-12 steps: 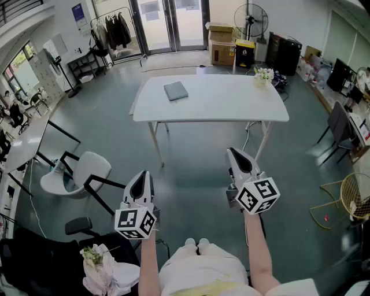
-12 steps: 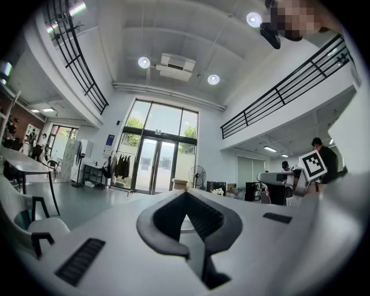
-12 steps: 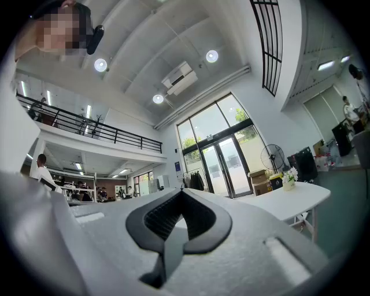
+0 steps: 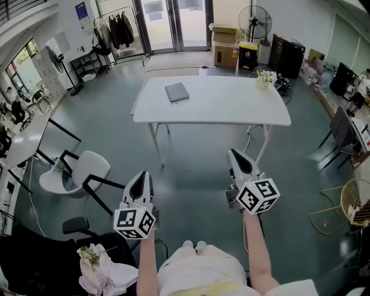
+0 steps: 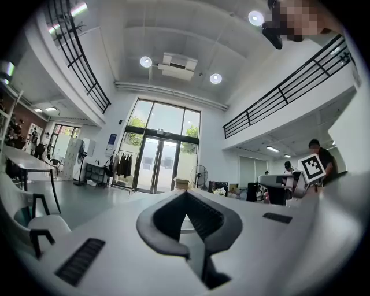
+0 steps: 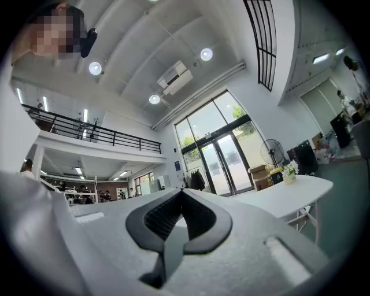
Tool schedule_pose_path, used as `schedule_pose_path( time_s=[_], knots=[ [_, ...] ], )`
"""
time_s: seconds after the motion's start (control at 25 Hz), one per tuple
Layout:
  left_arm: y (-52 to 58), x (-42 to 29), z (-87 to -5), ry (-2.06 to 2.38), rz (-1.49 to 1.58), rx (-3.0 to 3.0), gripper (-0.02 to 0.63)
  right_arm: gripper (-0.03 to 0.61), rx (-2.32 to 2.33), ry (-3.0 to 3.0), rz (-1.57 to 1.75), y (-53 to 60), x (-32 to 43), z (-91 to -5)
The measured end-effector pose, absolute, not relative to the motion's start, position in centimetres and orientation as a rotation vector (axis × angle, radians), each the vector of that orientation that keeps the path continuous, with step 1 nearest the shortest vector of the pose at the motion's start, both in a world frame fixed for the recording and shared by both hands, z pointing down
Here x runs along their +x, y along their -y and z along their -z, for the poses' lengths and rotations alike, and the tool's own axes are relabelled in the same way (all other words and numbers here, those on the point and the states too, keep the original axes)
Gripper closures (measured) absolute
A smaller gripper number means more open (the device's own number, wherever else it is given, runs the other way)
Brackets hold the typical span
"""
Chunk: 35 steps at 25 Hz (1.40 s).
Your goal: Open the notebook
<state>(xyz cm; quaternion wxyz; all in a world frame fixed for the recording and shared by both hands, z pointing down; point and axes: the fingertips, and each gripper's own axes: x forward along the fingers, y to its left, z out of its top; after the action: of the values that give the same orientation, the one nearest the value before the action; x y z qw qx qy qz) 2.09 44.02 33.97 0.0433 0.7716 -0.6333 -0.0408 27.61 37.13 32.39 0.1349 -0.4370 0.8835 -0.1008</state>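
Observation:
A closed grey notebook lies on the left part of the white table, far ahead of me. Both grippers hang low and close to my body, well short of the table. My left gripper points forward with its jaws together and nothing between them; in the left gripper view the left gripper is aimed up at the hall. My right gripper is likewise shut and empty. The right gripper view looks over the right gripper to the table at the right.
A small pot of flowers stands at the table's far right corner. A white chair sits to my left and a dark chair to the right. A wire basket is at the right edge. Boxes and a fan stand beyond the table.
The head view has shifted very slightly. Both grippers stay where they were, jaws unchanged.

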Motion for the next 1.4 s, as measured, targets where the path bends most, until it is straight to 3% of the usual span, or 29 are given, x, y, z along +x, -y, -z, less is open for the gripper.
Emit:
schedule_pose_path(
  time_s=[0.68,1.4],
  knots=[
    [-39.0,0.2,-36.2,1.927,0.121,2.278,0.614,0.523,-1.293,-2.650,0.350,-30.2,24.1,-35.2],
    [-19.3,-6.8,-37.7,1.809,0.133,2.327,0.614,0.474,-1.423,-2.615,0.365,-12.8,17.8,-37.5]
  ],
)
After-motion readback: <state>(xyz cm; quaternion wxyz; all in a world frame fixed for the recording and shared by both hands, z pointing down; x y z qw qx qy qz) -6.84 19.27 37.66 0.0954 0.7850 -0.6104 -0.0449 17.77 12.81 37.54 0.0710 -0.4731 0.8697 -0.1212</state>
